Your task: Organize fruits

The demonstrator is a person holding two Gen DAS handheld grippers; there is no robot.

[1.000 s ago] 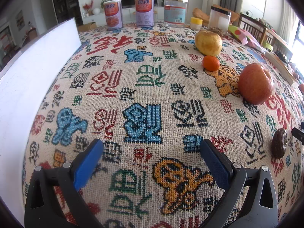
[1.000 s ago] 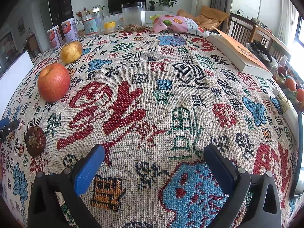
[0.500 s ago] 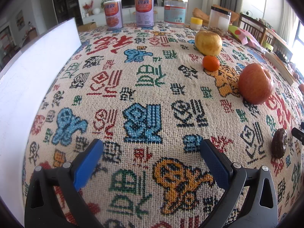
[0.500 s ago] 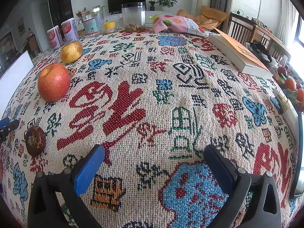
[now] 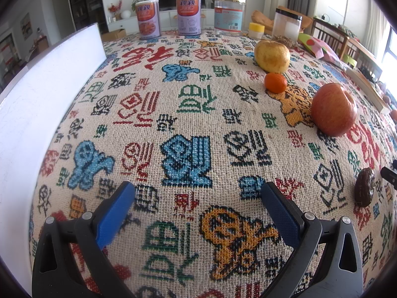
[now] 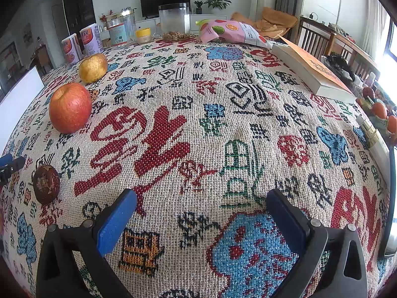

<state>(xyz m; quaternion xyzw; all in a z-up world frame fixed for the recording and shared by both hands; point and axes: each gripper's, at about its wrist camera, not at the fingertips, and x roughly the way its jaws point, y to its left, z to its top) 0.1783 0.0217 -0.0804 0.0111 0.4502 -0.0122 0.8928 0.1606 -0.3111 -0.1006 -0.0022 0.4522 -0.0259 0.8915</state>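
Observation:
In the left wrist view a red apple (image 5: 333,109), a small orange (image 5: 275,82), a yellow pear (image 5: 272,56) and a dark brown round fruit (image 5: 364,187) lie on the patterned tablecloth to the right. My left gripper (image 5: 197,196) is open and empty, low over the cloth. In the right wrist view the apple (image 6: 70,108), pear (image 6: 93,68) and dark fruit (image 6: 46,184) lie at the left. My right gripper (image 6: 201,202) is open and empty, apart from all fruit.
A white board (image 5: 37,104) stands along the table's left edge. Cans (image 5: 148,18), jars (image 5: 229,12) and a small yellow-lidded pot (image 5: 256,30) line the far edge. A snack bag (image 6: 230,31), a book (image 6: 312,70) and chairs are at the right.

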